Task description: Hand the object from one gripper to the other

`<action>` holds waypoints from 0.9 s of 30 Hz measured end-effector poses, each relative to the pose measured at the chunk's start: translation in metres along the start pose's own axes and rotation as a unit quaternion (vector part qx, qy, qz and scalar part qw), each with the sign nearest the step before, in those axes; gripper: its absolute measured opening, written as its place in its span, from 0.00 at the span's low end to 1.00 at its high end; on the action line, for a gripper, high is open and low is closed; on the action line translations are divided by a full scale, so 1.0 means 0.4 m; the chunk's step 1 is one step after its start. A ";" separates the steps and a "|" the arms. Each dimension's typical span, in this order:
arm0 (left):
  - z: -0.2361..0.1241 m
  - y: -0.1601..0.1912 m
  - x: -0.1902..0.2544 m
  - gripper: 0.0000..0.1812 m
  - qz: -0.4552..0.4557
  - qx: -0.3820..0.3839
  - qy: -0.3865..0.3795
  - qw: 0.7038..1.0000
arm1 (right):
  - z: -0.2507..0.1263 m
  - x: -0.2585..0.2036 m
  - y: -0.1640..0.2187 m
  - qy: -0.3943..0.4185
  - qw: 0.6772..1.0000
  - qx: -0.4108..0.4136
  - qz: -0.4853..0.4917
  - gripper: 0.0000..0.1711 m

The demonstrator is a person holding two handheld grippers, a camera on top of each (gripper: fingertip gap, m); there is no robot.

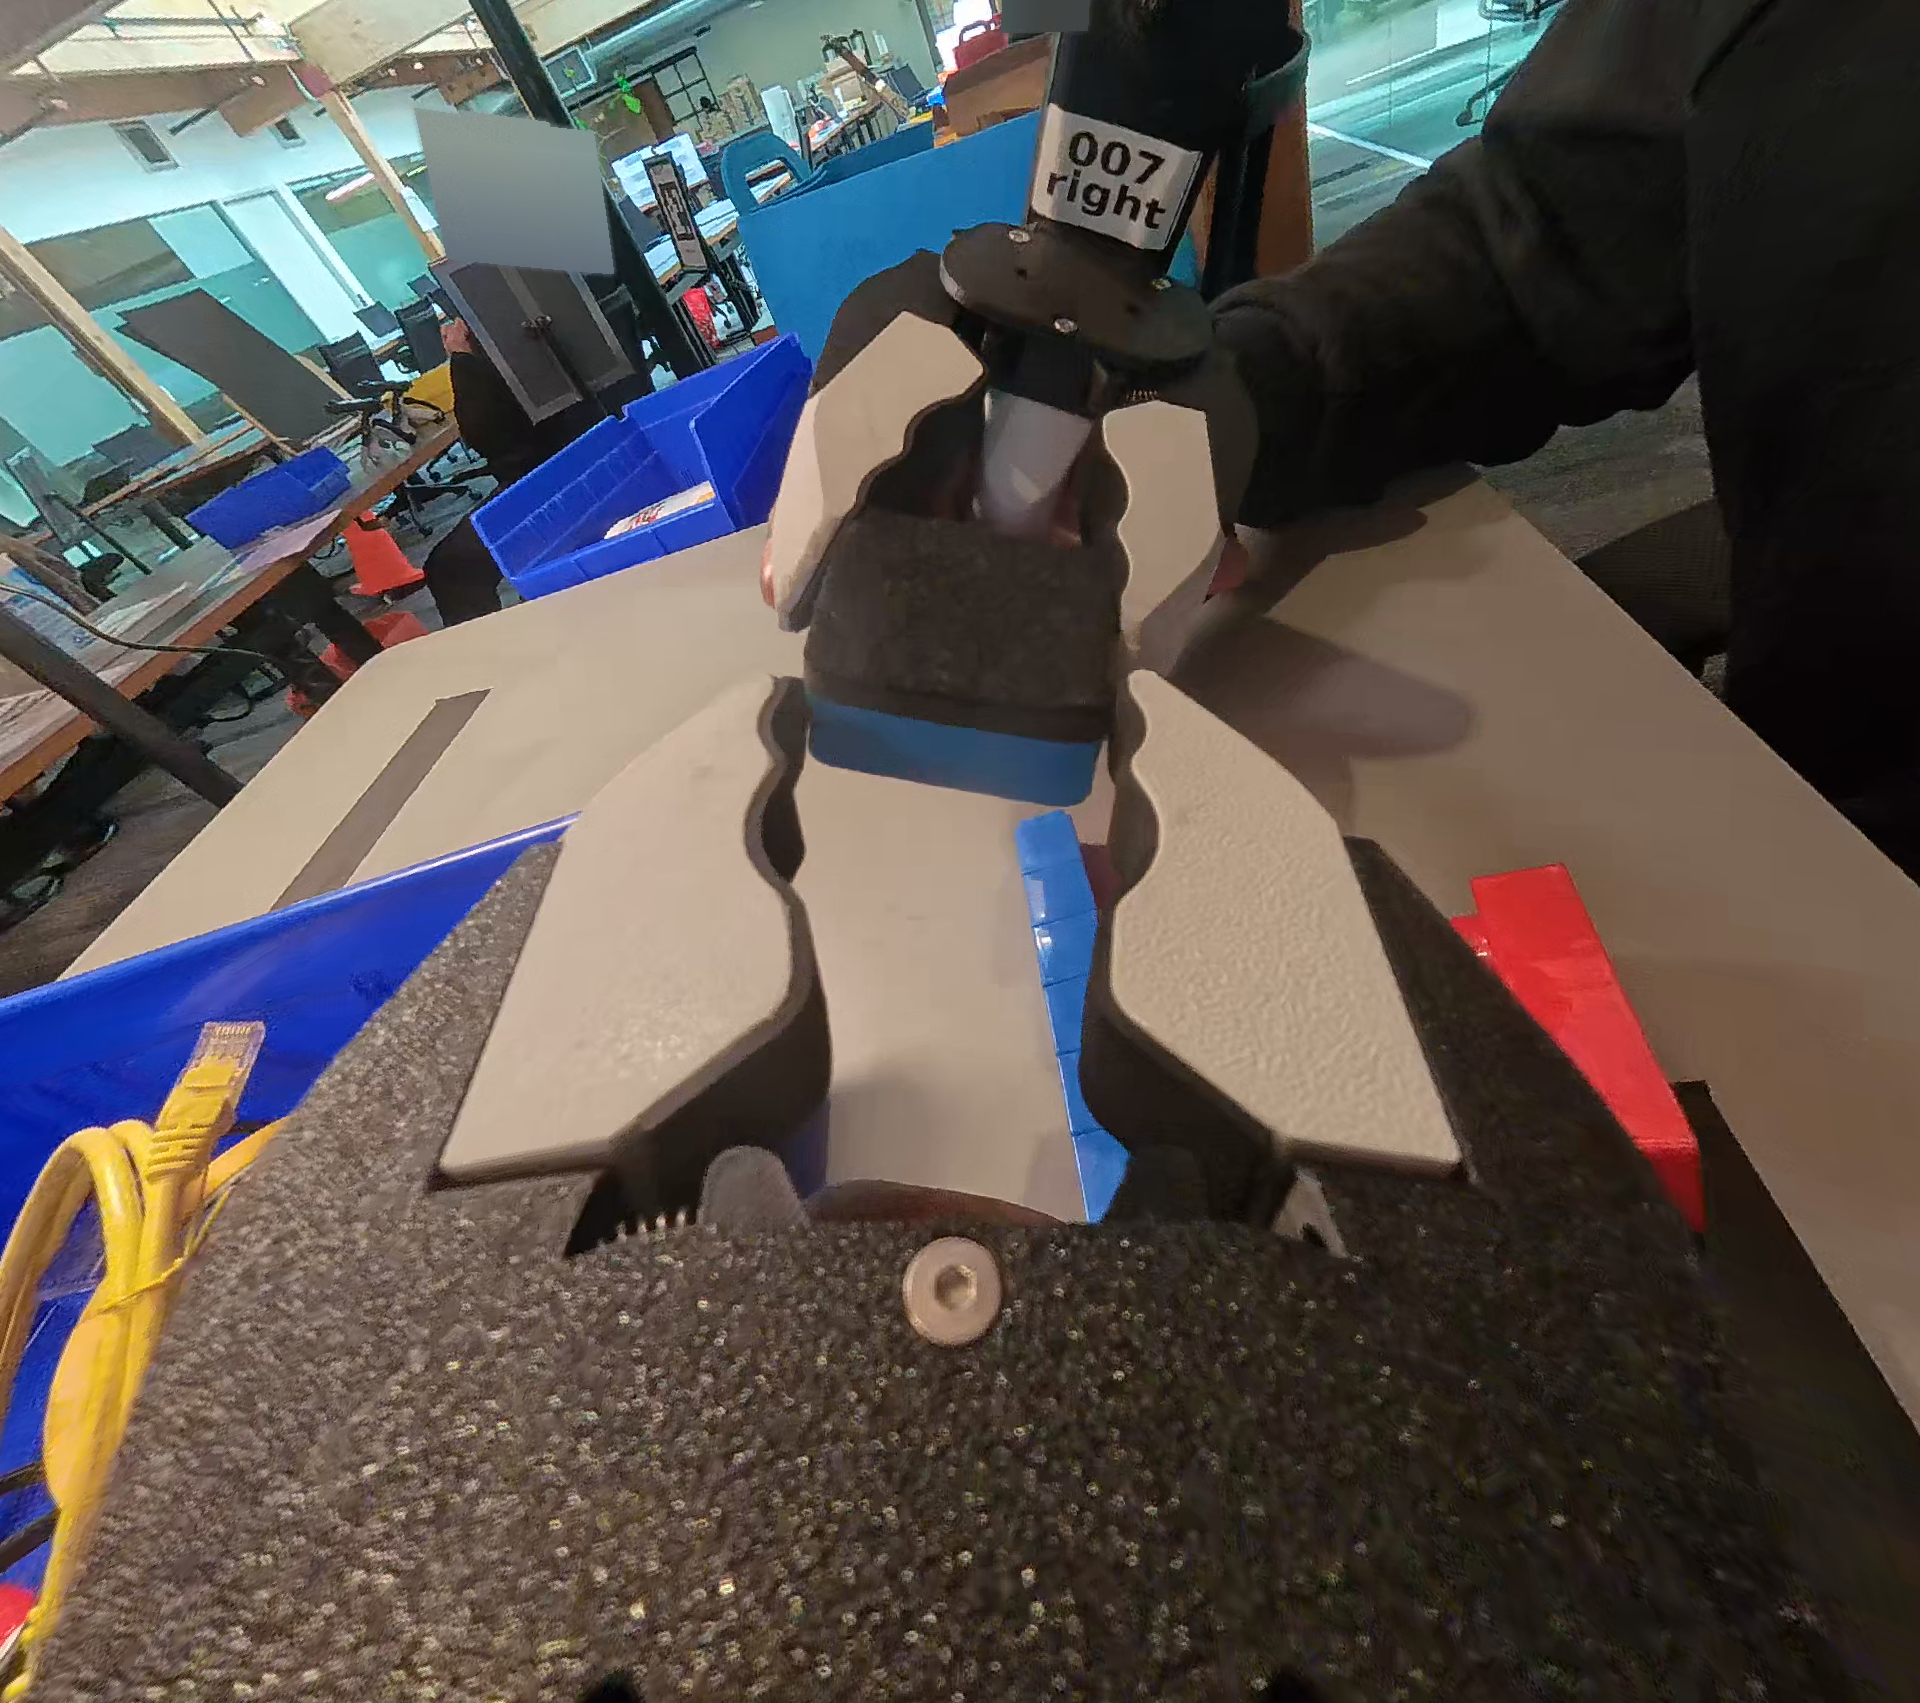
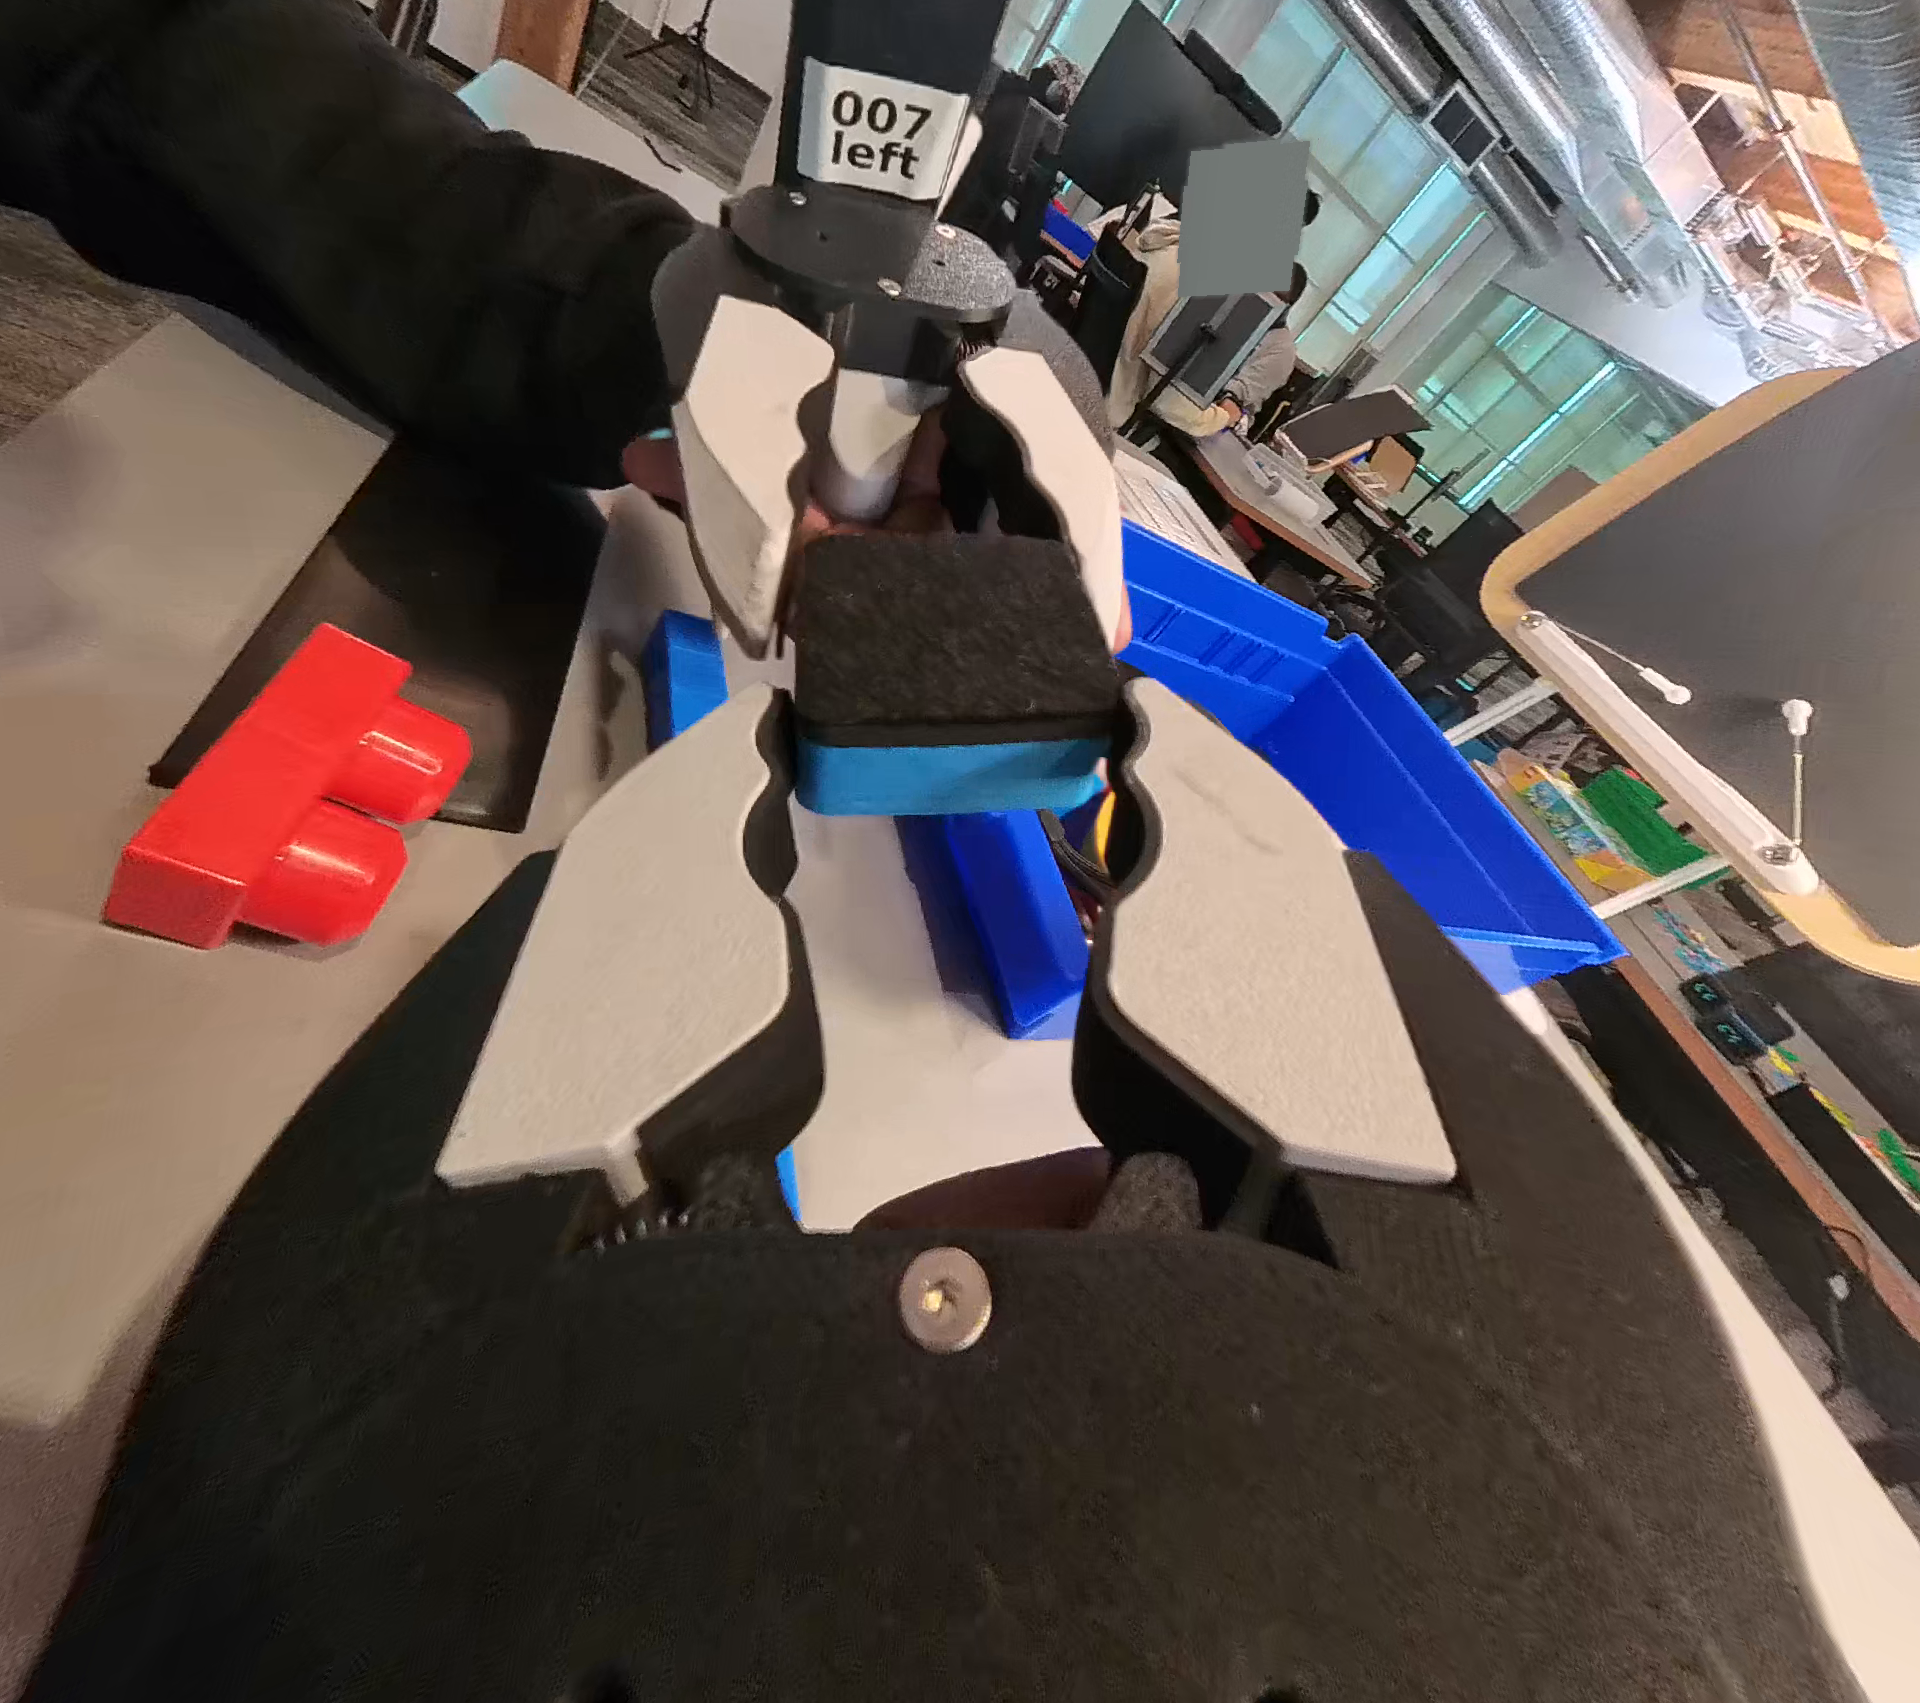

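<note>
A whiteboard eraser (image 1: 956,614) with a black felt face and a blue body is held in the air between both grippers, above the table. In the left wrist view my left gripper (image 1: 956,697) is shut on its near end. The right gripper (image 1: 966,593) comes from the far side, and its grey fingers (image 1: 862,427) clasp the far end. In the right wrist view the eraser (image 2: 940,645) sits between my right gripper's (image 2: 951,703) fingertips. The left gripper (image 2: 935,604) grips the opposite end. A person's dark sleeves hold both grippers.
A red block (image 1: 1579,1009) (image 2: 281,801) and a blue block (image 1: 1060,926) (image 2: 1008,915) lie on the grey table (image 1: 1455,770) under the grippers. A blue bin (image 1: 208,1030) (image 2: 1351,770) holds a yellow cable (image 1: 156,1165). Another blue bin (image 1: 644,490) stands beyond. My left and right fingertips are right by each other. From either gripper's tips it is about 9 cm to the blue block (image 1: 1060,926).
</note>
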State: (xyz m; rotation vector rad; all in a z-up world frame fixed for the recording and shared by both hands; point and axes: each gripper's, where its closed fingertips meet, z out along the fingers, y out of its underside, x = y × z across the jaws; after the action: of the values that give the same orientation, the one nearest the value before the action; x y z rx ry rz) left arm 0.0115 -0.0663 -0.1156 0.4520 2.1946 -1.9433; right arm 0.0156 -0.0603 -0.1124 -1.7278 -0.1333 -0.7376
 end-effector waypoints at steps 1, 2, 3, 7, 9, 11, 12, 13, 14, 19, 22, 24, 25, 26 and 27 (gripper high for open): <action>0.002 0.002 0.002 0.31 -0.001 0.000 0.000 1.000 | 0.001 -0.001 0.002 0.000 1.000 -0.001 0.001 0.34; 0.003 0.003 0.000 0.31 -0.002 0.001 -0.001 1.000 | 0.001 -0.001 0.004 0.001 1.000 -0.002 0.000 0.34; 0.003 0.007 -0.003 0.31 -0.009 -0.004 -0.001 1.000 | 0.001 0.000 0.007 0.002 1.000 -0.004 -0.003 0.34; -0.001 0.023 -0.020 0.31 -0.081 -0.026 0.005 0.996 | -0.001 0.018 0.017 0.049 0.995 -0.022 -0.084 0.35; -0.008 0.015 -0.032 0.31 -0.133 -0.011 0.010 0.991 | -0.003 0.033 0.030 0.089 0.980 -0.049 -0.174 0.38; -0.014 0.012 -0.035 0.31 -0.184 -0.003 0.025 0.983 | -0.003 0.038 0.030 0.111 0.966 -0.058 -0.227 0.38; -0.014 0.013 -0.035 0.31 -0.202 -0.002 0.030 0.979 | -0.002 0.038 0.025 0.119 0.962 -0.055 -0.240 0.37; -0.012 0.015 -0.034 0.31 -0.216 -0.002 0.034 0.976 | -0.001 0.038 0.022 0.127 0.958 -0.052 -0.251 0.35; -0.010 0.019 -0.031 0.31 -0.228 -0.006 0.040 0.973 | 0.000 0.036 0.022 0.129 0.955 -0.052 -0.261 0.31; -0.002 0.025 -0.035 0.39 -0.192 -0.002 0.021 0.981 | -0.001 0.044 0.029 0.124 0.964 -0.055 -0.228 0.16; -0.008 0.016 -0.041 0.43 -0.123 0.002 -0.003 0.992 | -0.005 0.044 0.026 0.093 0.985 -0.043 -0.141 0.16; -0.008 0.006 -0.032 0.41 -0.083 0.005 -0.006 0.997 | -0.004 0.038 0.026 0.072 0.992 -0.037 -0.101 0.16; -0.006 0.004 -0.026 0.38 -0.064 0.004 -0.006 0.998 | -0.003 0.033 0.024 0.061 0.994 -0.033 -0.084 0.16; -0.004 0.006 -0.021 0.33 -0.047 -0.001 -0.007 0.999 | -0.002 0.026 0.023 0.048 0.996 -0.030 -0.067 0.16; -0.002 0.008 -0.015 0.28 -0.034 -0.006 -0.005 0.999 | -0.001 0.021 0.023 0.040 0.997 -0.030 -0.052 0.16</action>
State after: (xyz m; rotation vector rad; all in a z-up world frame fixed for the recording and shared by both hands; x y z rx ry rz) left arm 0.0183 -0.0660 -0.1168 0.3696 2.2415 -1.9611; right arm 0.0266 -0.0658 -0.1156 -1.7556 -0.1491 -0.8935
